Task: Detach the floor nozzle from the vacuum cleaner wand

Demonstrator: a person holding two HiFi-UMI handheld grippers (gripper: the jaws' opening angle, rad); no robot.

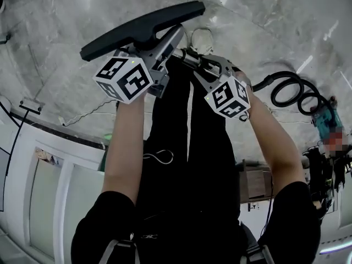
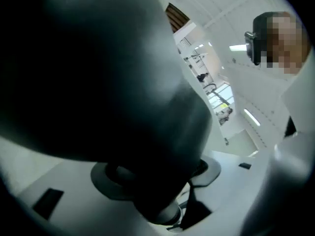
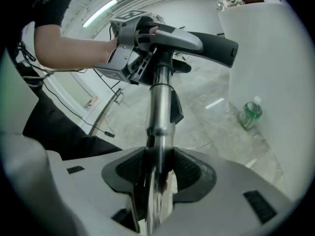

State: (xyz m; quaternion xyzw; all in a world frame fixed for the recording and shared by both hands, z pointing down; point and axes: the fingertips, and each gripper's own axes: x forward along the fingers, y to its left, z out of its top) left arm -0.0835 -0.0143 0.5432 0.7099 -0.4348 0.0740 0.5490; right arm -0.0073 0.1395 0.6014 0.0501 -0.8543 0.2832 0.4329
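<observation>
The black floor nozzle [image 1: 142, 28] is lifted off the floor, a wide bar across the top of the head view. In the right gripper view the nozzle [image 3: 197, 41] sits on the upper end of the shiny metal wand [image 3: 158, 100]. My left gripper [image 1: 166, 39] reaches around the nozzle's neck from the left. Its jaws stand wide, and the dark nozzle body [image 2: 98, 73] fills the space over its pads [image 2: 110, 177]. My right gripper [image 3: 157, 181] is shut on the wand just below the nozzle. In the head view the right gripper [image 1: 192, 59] is beside the left one.
A coiled black hose [image 1: 291, 89] lies on the marble floor at the right. A green bottle [image 3: 251, 113] stands by a white partition [image 3: 268, 58]. White cabinets [image 1: 38, 169] run along the left. A person [image 2: 295, 97] stands nearby.
</observation>
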